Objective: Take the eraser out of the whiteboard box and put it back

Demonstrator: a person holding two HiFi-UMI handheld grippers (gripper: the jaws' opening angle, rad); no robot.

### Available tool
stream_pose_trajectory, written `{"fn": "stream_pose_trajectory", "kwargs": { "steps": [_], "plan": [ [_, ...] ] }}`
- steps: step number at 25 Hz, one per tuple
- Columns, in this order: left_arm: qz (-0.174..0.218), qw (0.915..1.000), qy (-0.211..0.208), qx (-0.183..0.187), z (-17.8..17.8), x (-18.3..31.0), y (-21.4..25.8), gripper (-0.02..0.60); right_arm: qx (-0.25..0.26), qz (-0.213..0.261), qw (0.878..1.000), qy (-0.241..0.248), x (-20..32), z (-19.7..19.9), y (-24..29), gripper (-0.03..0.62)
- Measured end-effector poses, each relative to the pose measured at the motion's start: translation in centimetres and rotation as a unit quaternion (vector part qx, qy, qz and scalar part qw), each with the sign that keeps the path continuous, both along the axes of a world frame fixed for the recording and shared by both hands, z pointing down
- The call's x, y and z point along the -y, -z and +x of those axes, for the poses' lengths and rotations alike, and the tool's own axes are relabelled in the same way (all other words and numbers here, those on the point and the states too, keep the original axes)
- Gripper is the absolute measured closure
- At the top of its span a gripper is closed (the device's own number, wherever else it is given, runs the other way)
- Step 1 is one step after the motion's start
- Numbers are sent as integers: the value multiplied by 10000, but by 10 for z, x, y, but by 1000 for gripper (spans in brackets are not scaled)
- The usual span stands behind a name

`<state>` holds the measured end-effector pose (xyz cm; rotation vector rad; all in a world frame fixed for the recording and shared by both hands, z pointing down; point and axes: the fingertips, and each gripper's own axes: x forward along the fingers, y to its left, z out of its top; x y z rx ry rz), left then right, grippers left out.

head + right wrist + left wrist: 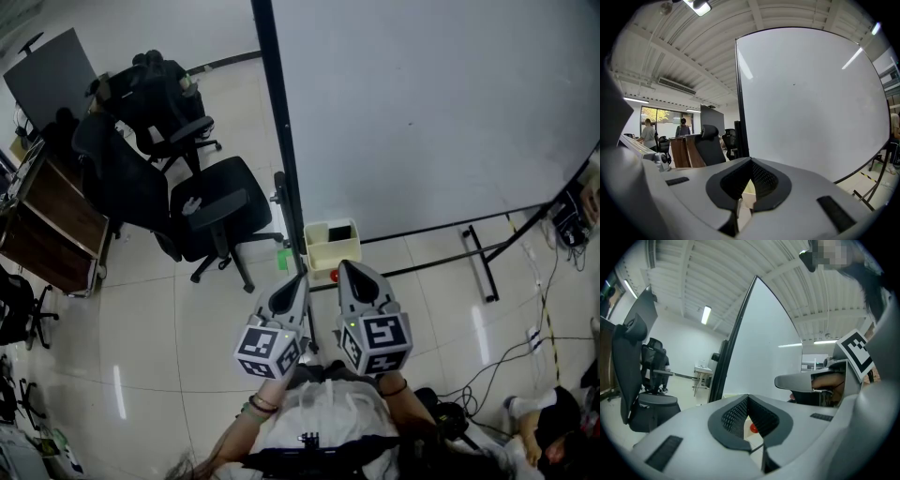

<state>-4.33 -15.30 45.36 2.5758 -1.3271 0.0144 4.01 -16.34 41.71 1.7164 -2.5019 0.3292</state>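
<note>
A cream whiteboard box (331, 251) hangs at the bottom left corner of the big whiteboard (431, 103), next to its black frame post (281, 141). A dark eraser (341, 232) lies inside it. My left gripper (300, 279) and right gripper (345, 266) are both shut and empty, held side by side just short of the box. In the right gripper view the shut right gripper (751, 161) points at the whiteboard (811, 98), with a sliver of the cream box (748, 188) showing between the pads. In the left gripper view the left gripper (748, 397) is shut too.
A small red thing (335, 276) and a green thing (282, 260) sit below the box. Black office chairs (211, 202) and a wooden desk (52, 225) stand to the left. The whiteboard's floor stand (478, 258) and cables (525, 347) lie to the right. People stand far off (648, 133).
</note>
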Motion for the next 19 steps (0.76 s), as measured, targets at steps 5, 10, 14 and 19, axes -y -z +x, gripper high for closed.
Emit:
{"fn": "stream_pose_trajectory", "kwargs": {
  "steps": [5,10,14,19],
  "plan": [
    [-31,10000,-14,25,1,0,-3,597,66,-20,10000,44,1,0,-4,592],
    [-25,10000,-1,31,0,0,-4,597,78,-32,9999,70,1,0,-6,592],
    [-24,10000,-19,22,1,0,-3,597,34,-135,9999,54,0,-1,-7,592],
    [-27,10000,-40,11,2,-2,-1,597,43,-191,9998,61,-2,-3,-7,592]
  ]
}}
